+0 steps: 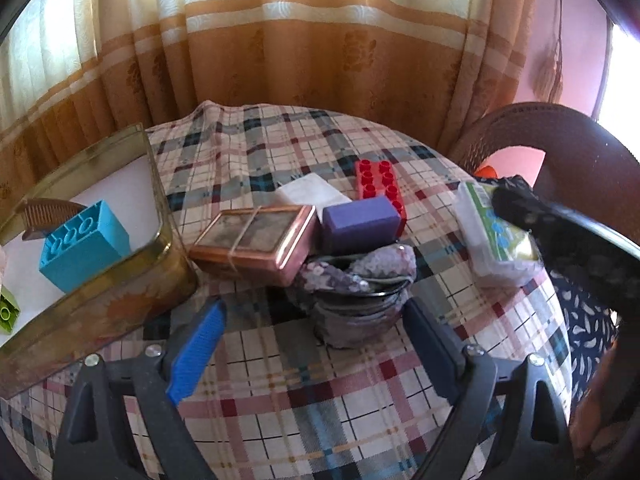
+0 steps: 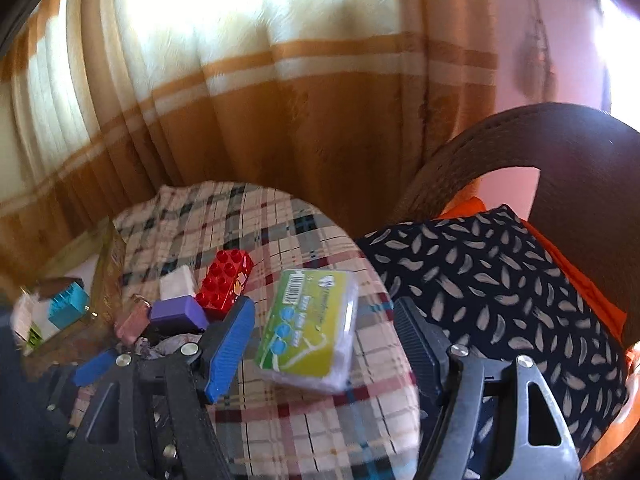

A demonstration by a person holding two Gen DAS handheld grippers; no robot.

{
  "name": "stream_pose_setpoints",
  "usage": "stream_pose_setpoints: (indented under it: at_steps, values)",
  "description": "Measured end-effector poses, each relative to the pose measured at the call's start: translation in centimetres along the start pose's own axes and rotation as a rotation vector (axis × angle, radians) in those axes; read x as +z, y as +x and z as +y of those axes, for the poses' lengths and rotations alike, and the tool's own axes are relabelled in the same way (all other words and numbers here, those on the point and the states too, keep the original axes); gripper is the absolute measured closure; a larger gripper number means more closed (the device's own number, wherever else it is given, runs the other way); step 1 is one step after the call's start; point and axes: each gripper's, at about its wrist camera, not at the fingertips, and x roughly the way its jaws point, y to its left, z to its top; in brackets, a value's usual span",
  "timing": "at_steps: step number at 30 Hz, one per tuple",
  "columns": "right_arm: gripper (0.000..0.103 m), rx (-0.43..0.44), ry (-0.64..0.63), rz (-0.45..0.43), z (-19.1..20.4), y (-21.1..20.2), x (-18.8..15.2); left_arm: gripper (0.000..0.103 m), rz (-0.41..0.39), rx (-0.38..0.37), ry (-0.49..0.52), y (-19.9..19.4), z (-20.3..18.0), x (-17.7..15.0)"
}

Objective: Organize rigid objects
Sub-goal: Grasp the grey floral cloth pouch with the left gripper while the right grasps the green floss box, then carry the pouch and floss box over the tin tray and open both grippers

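Observation:
On the plaid tablecloth (image 1: 280, 392) lie a copper tin (image 1: 256, 240) bound with a rubber band, a purple block (image 1: 360, 224), a white block (image 1: 312, 194) and a red brick (image 1: 380, 184). A grey floral cloth bundle (image 1: 360, 280) sits between the fingertips of my open left gripper (image 1: 316, 308), near the right finger and clear of the blue pad. In the right wrist view a clear box with a green label (image 2: 308, 332) rests on the cloth between the jaws of my open right gripper (image 2: 322, 308), with a gap to the right finger.
A gold tin tray (image 1: 160, 248) at the left holds a blue brick (image 1: 84, 248), a brown comb (image 1: 44, 212) and a green brick (image 1: 8, 312). A wicker chair (image 2: 560, 152) with a dark patterned cushion (image 2: 500, 288) stands right of the table. Curtains hang behind.

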Motion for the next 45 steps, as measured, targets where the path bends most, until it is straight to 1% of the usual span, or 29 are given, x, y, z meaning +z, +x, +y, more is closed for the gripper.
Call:
stream_pose_setpoints:
  at_steps: [1,3,6,7,8,9,10,12,13,19,23,25,28,30,32,34,37,39,43,44,45]
  values:
    - [0.029,-0.025,-0.014,0.027,0.4,0.7,0.2,0.009,0.002,0.007,0.005,0.0,-0.1,0.1]
    - [0.029,-0.041,-0.028,0.065,0.8,1.8,0.3,0.007,0.008,0.013,0.01,0.3,-0.2,0.3]
    - [0.029,-0.068,-0.045,0.081,1.0,2.8,0.1,0.006,0.019,0.005,0.009,0.7,-0.2,0.5]
    - [0.033,-0.067,-0.045,0.095,1.0,3.0,0.1,0.006,0.022,0.005,0.008,0.9,-0.2,0.6]
    - [0.039,-0.058,-0.041,0.106,0.9,3.2,0.0,0.008,0.03,-0.006,0.005,1.1,-0.2,0.7]
    - [0.046,-0.053,-0.038,0.112,0.8,3.3,0.0,0.014,0.031,-0.02,0.001,1.2,-0.1,0.7]
    - [0.046,-0.051,-0.036,0.111,0.8,3.3,0.0,0.018,0.031,-0.038,-0.004,1.2,-0.1,0.7]
    - [0.046,-0.047,-0.04,0.112,0.8,3.2,0.0,0.036,0.027,-0.08,-0.017,1.1,0.1,0.7]
    - [0.046,-0.037,-0.042,0.11,0.8,3.1,0.0,0.039,0.02,-0.094,-0.021,1.0,0.2,0.6]
    - [0.046,0.002,-0.043,0.055,1.1,0.8,-0.7,0.041,0.014,-0.149,-0.042,-0.1,1.1,-0.3]
    - [0.046,0.039,-0.006,0.034,1.0,-0.6,-1.5,0.041,-0.008,-0.16,-0.066,-1.6,2.5,-0.8]
    - [0.046,0.054,0.001,0.018,1.1,-1.1,-2.0,0.041,-0.032,-0.152,-0.064,-2.6,3.0,-1.3]
    - [0.046,0.074,-0.007,-0.035,1.7,-2.3,-2.5,0.041,-0.095,-0.123,-0.048,-4.4,3.5,-1.8]
    - [0.046,0.077,-0.016,-0.062,2.3,-2.9,-2.7,0.041,-0.12,-0.087,-0.023,-5.2,3.5,-1.9]
    - [0.046,0.09,-0.016,-0.077,2.8,-3.2,-2.8,0.041,-0.134,-0.077,-0.011,-5.5,3.5,-2.0]
    - [0.046,0.099,-0.023,-0.09,3.2,-3.5,-2.9,0.041,-0.15,-0.077,-0.011,-5.9,3.9,-2.1]
    - [0.046,0.112,-0.028,-0.123,3.8,-4.2,-3.3,0.041,-0.183,-0.103,-0.04,-6.9,5.0,-2.4]
    - [0.046,0.119,-0.031,-0.155,4.2,-4.9,-3.5,0.041,-0.204,-0.099,-0.052,-7.5,5.8,-2.9]
    - [0.046,0.144,-0.03,-0.193,5.4,-5.5,-4.0,0.041,-0.232,-0.054,-0.067,-8.5,7.2,-3.5]
    - [0.046,0.147,-0.041,-0.199,6.0,-5.6,-4.2,0.041,-0.247,-0.008,-0.053,-8.7,7.3,-3.5]
    - [0.046,0.144,-0.061,-0.205,6.5,-5.7,-4.2,0.041,-0.254,0.017,-0.042,-8.8,7.3,-3.5]
